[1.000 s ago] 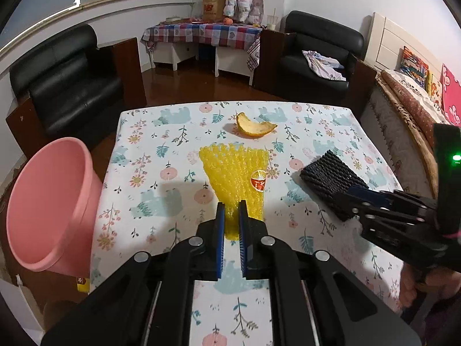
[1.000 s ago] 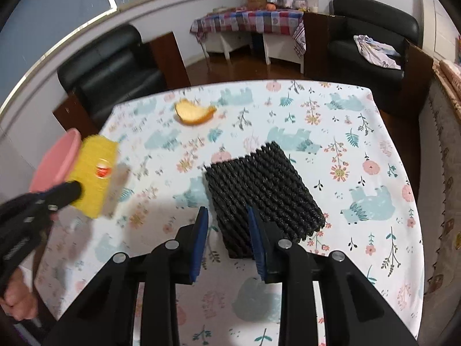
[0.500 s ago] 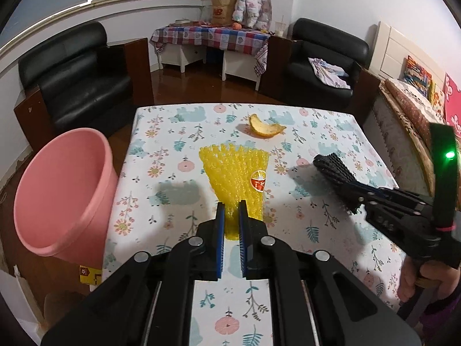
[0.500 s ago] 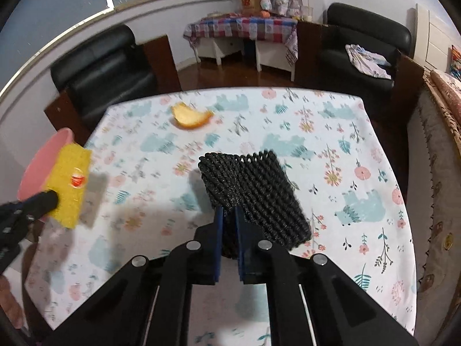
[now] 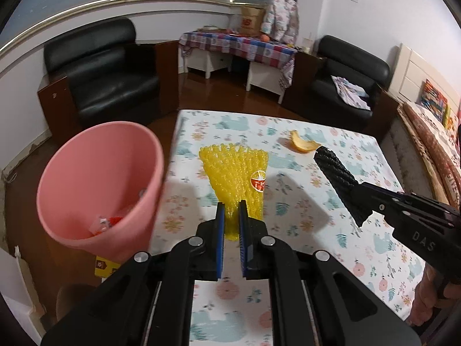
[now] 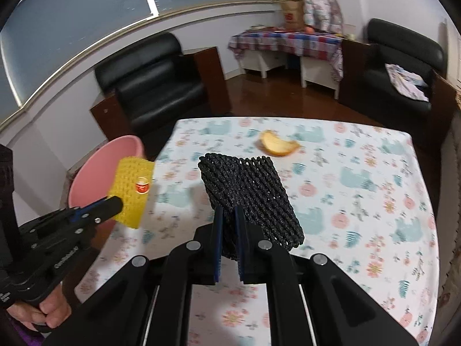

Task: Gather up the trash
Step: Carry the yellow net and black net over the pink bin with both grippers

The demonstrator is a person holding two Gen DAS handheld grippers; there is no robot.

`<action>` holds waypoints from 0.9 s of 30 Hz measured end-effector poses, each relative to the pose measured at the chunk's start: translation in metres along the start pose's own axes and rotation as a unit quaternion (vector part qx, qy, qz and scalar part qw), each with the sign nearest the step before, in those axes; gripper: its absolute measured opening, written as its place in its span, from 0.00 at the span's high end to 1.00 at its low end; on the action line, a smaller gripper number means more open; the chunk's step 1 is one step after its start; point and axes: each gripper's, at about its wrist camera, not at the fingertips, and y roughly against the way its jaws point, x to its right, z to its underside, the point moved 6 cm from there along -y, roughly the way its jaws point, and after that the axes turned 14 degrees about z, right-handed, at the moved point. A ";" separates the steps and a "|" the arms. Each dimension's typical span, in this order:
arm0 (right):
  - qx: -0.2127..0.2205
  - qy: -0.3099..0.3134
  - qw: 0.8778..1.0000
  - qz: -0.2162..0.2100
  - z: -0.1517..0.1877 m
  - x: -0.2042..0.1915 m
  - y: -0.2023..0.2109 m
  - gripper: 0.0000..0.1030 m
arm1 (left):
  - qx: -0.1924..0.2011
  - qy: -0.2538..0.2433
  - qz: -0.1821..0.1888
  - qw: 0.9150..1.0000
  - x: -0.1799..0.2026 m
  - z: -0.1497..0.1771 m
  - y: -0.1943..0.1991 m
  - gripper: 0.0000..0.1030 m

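My left gripper (image 5: 231, 216) is shut on the lower end of a yellow foam net (image 5: 236, 176) with a red sticker, held in the air above the table's left part. The net (image 6: 131, 190) and the left gripper (image 6: 113, 203) also show in the right wrist view, in front of the pink bin (image 6: 95, 178). My right gripper (image 6: 229, 225) is shut on a black foam net (image 6: 250, 193), lifted off the table; the same black net (image 5: 340, 181) hangs at the right in the left wrist view. An orange peel (image 5: 304, 145) lies far back on the tablecloth. The pink bin (image 5: 98, 193) stands left of the table with scraps inside.
The floral tablecloth (image 6: 360, 190) covers the table. Black armchairs (image 5: 106, 72) stand beyond it, and a checked side table (image 5: 239, 46) at the back. A bed (image 5: 432, 132) runs along the right. A hand (image 6: 54, 314) holds the left gripper's handle.
The right gripper closed on the black net and lifted it off the table. The left gripper carried the yellow net leftward, nearer the pink bin, which now looms larger.
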 end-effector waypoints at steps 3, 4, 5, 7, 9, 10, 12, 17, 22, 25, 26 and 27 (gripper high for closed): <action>0.002 0.012 1.000 -0.015 -0.006 -0.020 0.000 0.93 | 0.007 0.010 -0.011 1.000 -0.013 -0.002 0.006 0.92; 0.003 0.017 1.000 -0.019 -0.007 -0.026 0.000 0.93 | 0.011 0.014 -0.017 1.000 -0.019 -0.003 0.009 0.92; 0.004 0.021 0.999 -0.024 -0.009 -0.033 0.000 0.93 | 0.013 0.016 -0.021 1.000 -0.023 -0.004 0.011 0.92; 0.005 0.033 0.999 -0.034 -0.013 -0.050 0.000 0.93 | 0.018 0.025 -0.028 0.999 -0.033 -0.005 0.016 0.92; 0.007 0.041 0.998 -0.042 -0.016 -0.063 0.000 0.93 | 0.025 0.034 -0.037 0.998 -0.045 -0.007 0.022 0.92; 0.007 0.045 0.998 -0.046 -0.018 -0.071 0.000 0.93 | 0.028 0.036 -0.042 0.998 -0.049 -0.007 0.024 0.92; 0.008 0.052 0.997 -0.055 -0.022 -0.083 -0.001 0.93 | 0.033 0.042 -0.050 0.997 -0.058 -0.009 0.028 0.92; 0.010 0.073 0.995 -0.074 -0.032 -0.113 -0.003 0.93 | 0.047 0.058 -0.071 0.995 -0.080 -0.015 0.039 0.92; 0.009 0.093 0.991 -0.092 -0.038 -0.142 -0.008 0.93 | 0.054 0.074 -0.090 0.992 -0.100 -0.016 0.047 0.92; 0.008 0.104 0.989 -0.101 -0.041 -0.159 -0.011 0.92 | 0.057 0.084 -0.099 0.990 -0.115 -0.016 0.051 0.92; 0.008 0.107 0.989 -0.103 -0.042 -0.164 -0.011 0.92 | 0.057 0.088 -0.101 0.989 -0.119 -0.015 0.052 0.92; 0.009 0.110 0.988 -0.106 -0.043 -0.169 -0.012 0.92 | 0.058 0.090 -0.103 0.989 -0.122 -0.016 0.052 0.92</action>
